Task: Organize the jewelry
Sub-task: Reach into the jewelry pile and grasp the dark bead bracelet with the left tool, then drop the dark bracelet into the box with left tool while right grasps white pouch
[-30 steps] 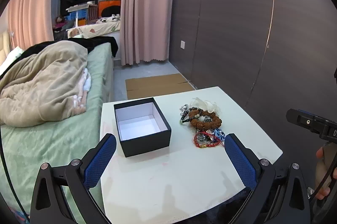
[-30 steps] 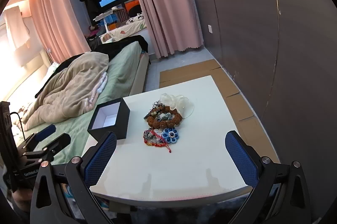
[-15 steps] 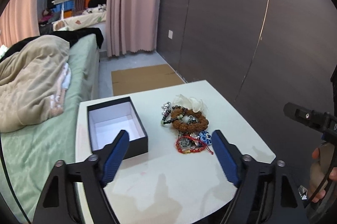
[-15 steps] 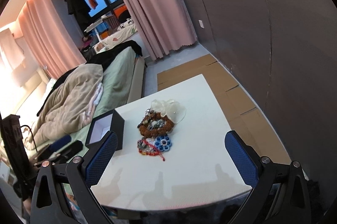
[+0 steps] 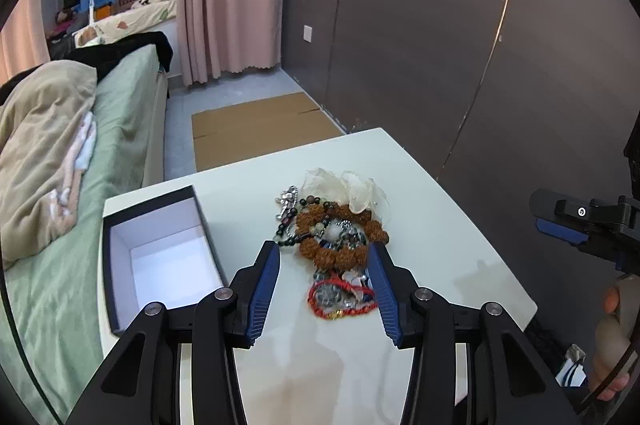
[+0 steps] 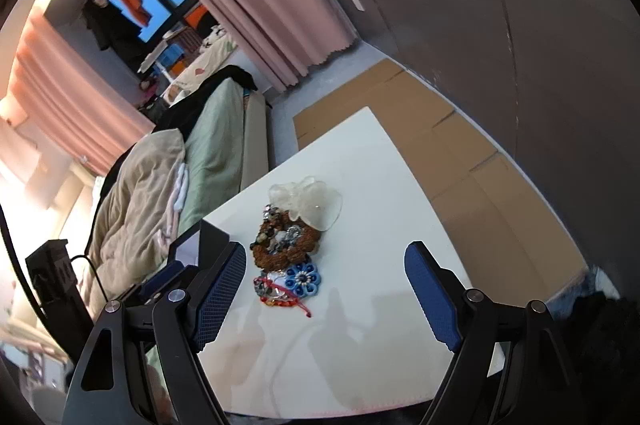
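From the left wrist, the white desk (image 5: 432, 225) has bare top on the jewelry pile's (image 5: 332, 245) near and right sides as far as its rounded right edge; the open black box (image 5: 160, 257) sits left of the pile by the desk's left edge. The left tongs (image 5: 324, 257) have just been closing but stand parted, their blue pads flanking the pile without pressing it. From the right wrist, bare desk spreads right of the pile (image 6: 288, 249) to the far corner. The right tongs (image 6: 326, 257), just narrowing, gape wide and empty, the pile just beside their left pad
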The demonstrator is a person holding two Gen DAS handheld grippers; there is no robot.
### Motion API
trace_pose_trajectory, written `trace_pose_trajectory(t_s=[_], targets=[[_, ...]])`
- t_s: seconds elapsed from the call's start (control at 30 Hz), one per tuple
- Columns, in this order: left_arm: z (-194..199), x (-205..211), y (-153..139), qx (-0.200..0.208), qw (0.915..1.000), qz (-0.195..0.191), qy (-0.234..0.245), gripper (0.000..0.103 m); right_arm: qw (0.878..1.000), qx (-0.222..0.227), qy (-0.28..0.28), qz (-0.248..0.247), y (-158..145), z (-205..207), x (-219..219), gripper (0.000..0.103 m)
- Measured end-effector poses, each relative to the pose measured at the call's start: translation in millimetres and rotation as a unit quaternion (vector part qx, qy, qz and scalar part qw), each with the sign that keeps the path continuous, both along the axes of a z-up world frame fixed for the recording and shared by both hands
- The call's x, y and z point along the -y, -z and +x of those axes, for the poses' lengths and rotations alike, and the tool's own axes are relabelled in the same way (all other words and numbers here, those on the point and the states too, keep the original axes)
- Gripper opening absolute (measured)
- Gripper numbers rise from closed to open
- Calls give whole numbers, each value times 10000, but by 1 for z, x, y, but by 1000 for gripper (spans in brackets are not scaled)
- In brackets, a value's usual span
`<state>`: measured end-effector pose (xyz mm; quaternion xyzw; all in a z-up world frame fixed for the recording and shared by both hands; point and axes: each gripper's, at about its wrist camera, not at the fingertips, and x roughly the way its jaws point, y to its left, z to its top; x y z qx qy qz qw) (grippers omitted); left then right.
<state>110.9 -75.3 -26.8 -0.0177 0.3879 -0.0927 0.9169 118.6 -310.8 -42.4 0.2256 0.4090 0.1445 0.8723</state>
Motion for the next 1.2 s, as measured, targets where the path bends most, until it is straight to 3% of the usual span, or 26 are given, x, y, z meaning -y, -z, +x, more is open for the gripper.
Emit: trace_pose_trajectory(t_s=[0.83, 0.9, 1.03, 1.1, 1.2], targets=[[94, 37, 57, -732, 9942, 783, 41, 44, 9971, -605, 439, 150, 23, 59, 28, 82], [97, 39, 61, -797, 9928, 888, 45, 42, 9968, -637, 450, 158, 24, 63, 28, 82], [101, 36, 65, -746, 9905, 1152, -86, 22, 9970, -661, 378, 156, 26, 65, 22, 82], [100, 30, 61, -708, 9927, 967, -103, 8, 9972, -661, 310, 132, 27, 66, 17, 82], [99, 19, 52, -695, 9958, 573, -131, 8, 9976, -636, 234, 145, 27, 68, 12, 79]])
